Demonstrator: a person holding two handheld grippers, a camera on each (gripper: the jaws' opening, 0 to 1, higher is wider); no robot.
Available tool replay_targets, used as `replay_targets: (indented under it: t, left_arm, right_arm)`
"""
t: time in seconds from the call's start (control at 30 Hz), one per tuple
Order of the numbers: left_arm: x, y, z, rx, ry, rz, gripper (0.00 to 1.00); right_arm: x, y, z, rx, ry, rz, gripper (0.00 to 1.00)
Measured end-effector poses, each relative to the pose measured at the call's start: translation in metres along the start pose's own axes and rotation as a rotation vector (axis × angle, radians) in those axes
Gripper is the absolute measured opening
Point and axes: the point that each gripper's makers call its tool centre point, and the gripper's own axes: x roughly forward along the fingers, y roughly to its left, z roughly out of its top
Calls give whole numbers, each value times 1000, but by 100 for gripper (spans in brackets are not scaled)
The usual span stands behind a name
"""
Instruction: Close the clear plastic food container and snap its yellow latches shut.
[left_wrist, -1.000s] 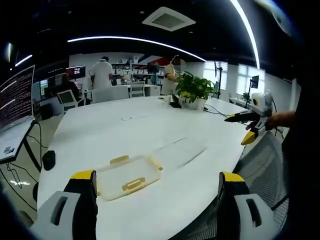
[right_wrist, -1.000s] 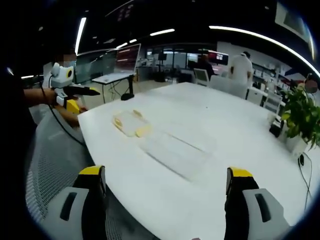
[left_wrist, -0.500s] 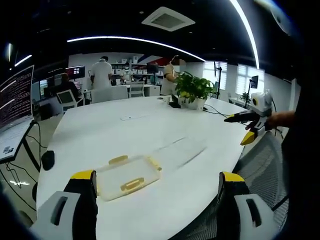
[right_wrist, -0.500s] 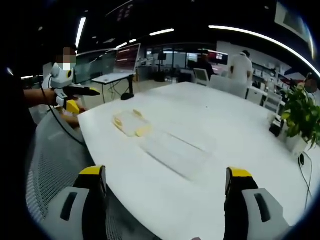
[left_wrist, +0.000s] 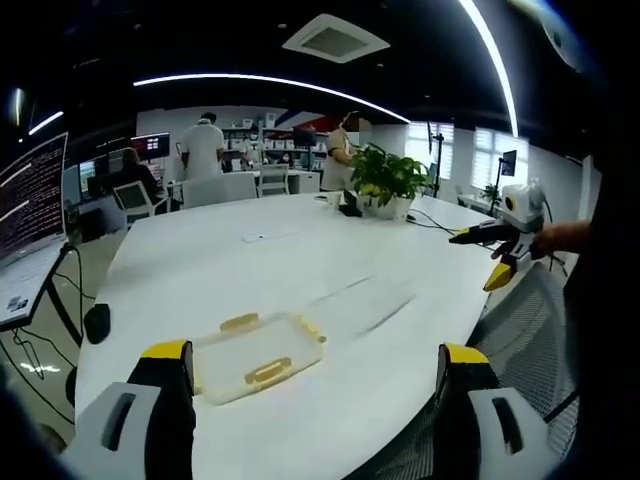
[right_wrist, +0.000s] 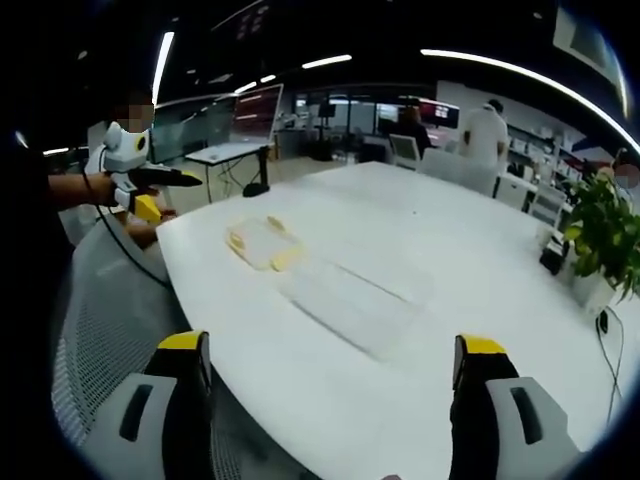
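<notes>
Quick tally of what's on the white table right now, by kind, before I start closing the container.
Yellow-latched lid: 1
Clear container base: 1
Potted plant: 1
Small dark item by the plant: 1, too small to identify
Total: 4, all resting on the white table. Both grippers hang back from the table, jaws apart.

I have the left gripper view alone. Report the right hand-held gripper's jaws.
Observer: In the right gripper view, the right hand-held gripper has its jaws wide apart with nothing between them.
Operator: Now tell me what lies ahead of it.
Observer: A flat clear piece lies nearest on the table. Beyond it sits the container with its yellow latches. The gripper touches neither.
</notes>
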Motion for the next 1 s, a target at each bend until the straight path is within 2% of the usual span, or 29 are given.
replay_targets:
  t: [0.5, 1.0]
  left_arm:
    - [0, 10, -3, 10, 11, -8, 98]
    - [3, 23, -4, 19, 27, -37, 86]
  right_arm:
    - [3, 4, 4, -18, 21, 51, 96]
    - [19, 15, 19, -98, 39, 165, 83]
